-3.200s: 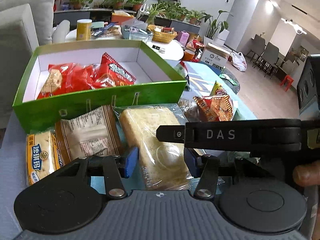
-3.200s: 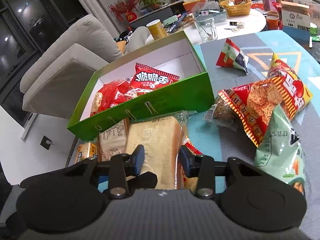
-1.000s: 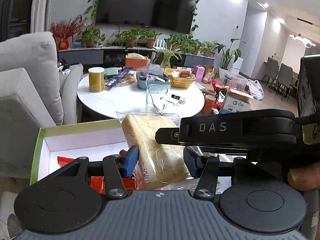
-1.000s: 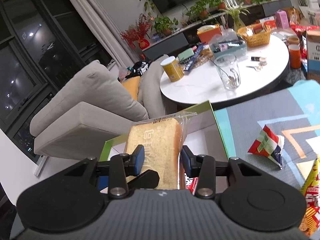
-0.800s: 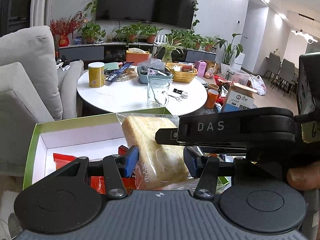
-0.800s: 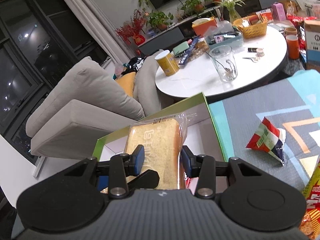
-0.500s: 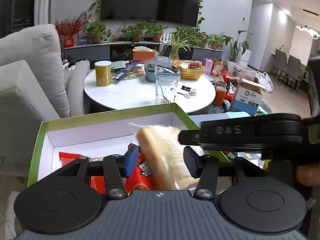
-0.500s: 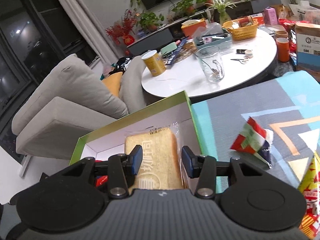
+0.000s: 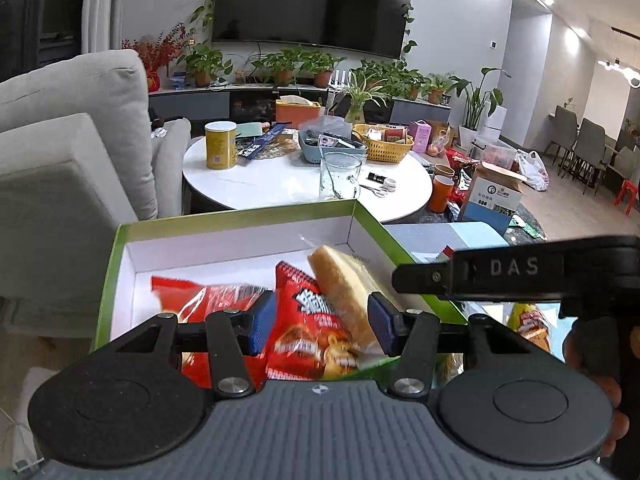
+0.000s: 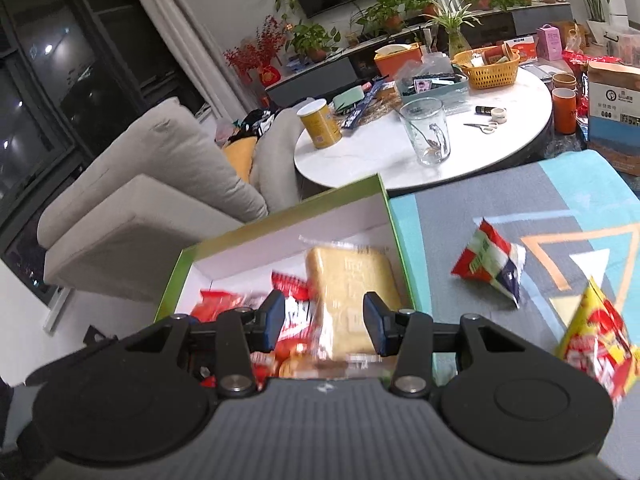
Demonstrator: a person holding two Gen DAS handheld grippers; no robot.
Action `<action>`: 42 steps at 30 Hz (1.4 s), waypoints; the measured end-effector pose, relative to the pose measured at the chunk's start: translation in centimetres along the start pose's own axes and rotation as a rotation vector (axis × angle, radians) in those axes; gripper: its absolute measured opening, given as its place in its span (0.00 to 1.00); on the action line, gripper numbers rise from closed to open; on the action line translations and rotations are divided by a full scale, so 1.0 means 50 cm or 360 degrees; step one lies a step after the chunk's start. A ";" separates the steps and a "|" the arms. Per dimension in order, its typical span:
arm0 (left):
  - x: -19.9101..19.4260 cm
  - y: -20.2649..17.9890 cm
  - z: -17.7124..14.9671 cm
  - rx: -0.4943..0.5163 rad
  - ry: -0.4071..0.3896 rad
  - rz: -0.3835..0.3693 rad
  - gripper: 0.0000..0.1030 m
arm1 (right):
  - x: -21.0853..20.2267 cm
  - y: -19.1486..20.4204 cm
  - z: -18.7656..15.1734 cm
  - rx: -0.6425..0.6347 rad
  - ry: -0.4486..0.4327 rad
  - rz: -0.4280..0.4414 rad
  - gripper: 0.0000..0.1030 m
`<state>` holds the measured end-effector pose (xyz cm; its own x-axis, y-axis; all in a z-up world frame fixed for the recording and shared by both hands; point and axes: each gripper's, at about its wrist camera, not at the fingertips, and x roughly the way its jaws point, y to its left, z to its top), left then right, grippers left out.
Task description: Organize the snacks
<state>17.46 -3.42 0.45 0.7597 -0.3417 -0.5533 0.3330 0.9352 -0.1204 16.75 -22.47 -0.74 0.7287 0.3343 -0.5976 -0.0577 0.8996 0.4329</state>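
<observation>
Bread (image 10: pixel 348 284) in box (image 10: pixel 280 240), just ahead-below right gripper (image 10: pixel 324 320), long axis pointing away. Left gripper (image 9: pixel 316 320) farther off. Both 2 jaw pairs apart, empty.

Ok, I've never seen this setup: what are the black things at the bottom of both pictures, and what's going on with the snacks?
No robot here: a person holds a two-finger tool in each hand, each with a wide-angle camera looking along its fingers. One picture comes from the left tool, the other from the right tool; the black shapes are the tools themselves. Both look into a green box holding red snack bags. A wrapped bread slice leans at the box's right side; the right tool's pads look clear of it, so it seems not gripped. The left tool is open and empty. More packets lie on the patterned mat.
</observation>
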 end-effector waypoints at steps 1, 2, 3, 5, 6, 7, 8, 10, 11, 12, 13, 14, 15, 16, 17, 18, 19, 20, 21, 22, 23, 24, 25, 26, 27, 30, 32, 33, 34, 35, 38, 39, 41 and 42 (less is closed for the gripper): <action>-0.010 0.002 -0.005 -0.0009 0.0000 0.0002 0.47 | -0.006 0.002 -0.007 -0.0003 0.0008 0.0000 0.31; -0.019 0.004 -0.009 -0.0019 0.0001 0.0002 0.47 | -0.009 0.004 -0.013 -0.0004 0.0014 0.0001 0.31; -0.028 0.005 -0.014 -0.0030 0.0001 -0.0003 0.47 | -0.014 0.007 -0.021 -0.0005 0.0021 0.0000 0.32; -0.047 0.007 -0.025 -0.0043 -0.0001 -0.0019 0.47 | -0.021 0.012 -0.035 -0.0015 0.0037 0.0003 0.32; -0.057 0.008 -0.032 -0.0045 -0.0002 -0.0028 0.47 | -0.026 0.015 -0.044 -0.0023 0.0045 0.0004 0.32; -0.064 0.007 -0.038 -0.0049 -0.0001 -0.0032 0.47 | -0.029 0.018 -0.051 -0.0031 0.0054 0.0006 0.32; -0.070 0.008 -0.042 -0.0053 0.0003 -0.0037 0.47 | -0.032 0.019 -0.057 -0.0035 0.0062 0.0006 0.32; -0.082 0.005 -0.058 -0.0053 0.0022 -0.0058 0.47 | -0.037 0.018 -0.067 -0.0028 0.0071 -0.0005 0.32; -0.087 0.001 -0.066 -0.0047 0.0038 -0.0072 0.48 | -0.039 0.017 -0.072 -0.0023 0.0075 -0.0012 0.32; -0.091 -0.003 -0.075 -0.0039 0.0058 -0.0087 0.48 | -0.042 0.015 -0.075 -0.0019 0.0082 -0.0019 0.32; -0.094 -0.009 -0.083 -0.0030 0.0074 -0.0097 0.48 | -0.044 0.013 -0.079 -0.0015 0.0090 -0.0029 0.32; -0.096 -0.015 -0.092 -0.0014 0.0095 -0.0109 0.49 | -0.046 0.012 -0.082 -0.0010 0.0096 -0.0037 0.32; -0.096 -0.022 -0.100 0.0000 0.0111 -0.0118 0.49 | -0.051 0.010 -0.088 -0.0004 0.0097 -0.0042 0.32; -0.096 -0.029 -0.108 0.0016 0.0129 -0.0131 0.50 | -0.056 0.007 -0.091 0.0004 0.0096 -0.0047 0.33; -0.097 -0.034 -0.116 0.0027 0.0145 -0.0143 0.51 | -0.060 0.005 -0.095 0.0010 0.0096 -0.0051 0.33; -0.098 -0.039 -0.124 0.0033 0.0162 -0.0159 0.51 | -0.063 0.003 -0.098 0.0017 0.0098 -0.0055 0.35; -0.098 -0.046 -0.133 0.0041 0.0183 -0.0176 0.51 | -0.067 0.001 -0.101 0.0024 0.0099 -0.0060 0.35; -0.098 -0.054 -0.140 0.0052 0.0201 -0.0194 0.51 | -0.070 0.000 -0.105 0.0027 0.0098 -0.0065 0.36; -0.097 -0.063 -0.146 0.0065 0.0217 -0.0209 0.51 | -0.073 0.000 -0.108 0.0030 0.0096 -0.0069 0.36; -0.095 -0.073 -0.152 0.0084 0.0233 -0.0223 0.51 | -0.077 -0.001 -0.111 0.0035 0.0094 -0.0068 0.36; -0.094 -0.083 -0.159 0.0110 0.0249 -0.0236 0.51 | -0.080 -0.004 -0.114 0.0040 0.0092 -0.0065 0.37; -0.091 -0.094 -0.166 0.0144 0.0266 -0.0247 0.51 | -0.082 -0.006 -0.116 0.0046 0.0092 -0.0064 0.37; -0.089 -0.103 -0.171 0.0168 0.0274 -0.0252 0.51 | -0.084 -0.008 -0.118 0.0051 0.0092 -0.0065 0.38; -0.086 -0.113 -0.177 0.0192 0.0283 -0.0253 0.51 | -0.086 -0.009 -0.120 0.0053 0.0091 -0.0067 0.38; -0.084 -0.121 -0.181 0.0211 0.0291 -0.0252 0.51 | -0.088 -0.010 -0.121 0.0054 0.0090 -0.0070 0.38; -0.073 -0.136 -0.193 0.0243 0.0328 -0.0257 0.51 | -0.093 -0.012 -0.126 0.0054 0.0091 -0.0065 0.38; -0.063 -0.142 -0.198 0.0246 0.0354 -0.0246 0.51 | -0.093 -0.013 -0.127 0.0056 0.0092 -0.0059 0.38; -0.059 -0.145 -0.201 0.0249 0.0360 -0.0235 0.51 | -0.095 -0.014 -0.129 0.0054 0.0091 -0.0058 0.39; -0.054 -0.146 -0.202 0.0251 0.0365 -0.0227 0.51 | -0.095 -0.014 -0.130 0.0052 0.0092 -0.0056 0.39; -0.050 -0.148 -0.203 0.0252 0.0371 -0.0216 0.51 | -0.095 -0.014 -0.130 0.0049 0.0093 -0.0054 0.39; -0.038 -0.149 -0.206 0.0250 0.0387 -0.0192 0.51 | -0.095 -0.015 -0.133 0.0038 0.0098 -0.0043 0.39; -0.034 -0.149 -0.207 0.0245 0.0393 -0.0181 0.51 | -0.095 -0.015 -0.132 0.0038 0.0094 -0.0041 0.39; -0.027 -0.146 -0.211 0.0227 0.0415 -0.0170 0.43 | -0.099 -0.018 -0.130 0.0044 0.0081 -0.0037 0.40; -0.023 -0.143 -0.212 0.0212 0.0432 -0.0183 0.38 | -0.102 -0.021 -0.129 0.0048 0.0074 -0.0037 0.40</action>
<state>8.28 -8.72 -6.80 0.5423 -0.3904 -0.7440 0.4916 0.8655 -0.0958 8.70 -23.30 -2.48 0.6972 0.3267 -0.6381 -0.0201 0.8987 0.4381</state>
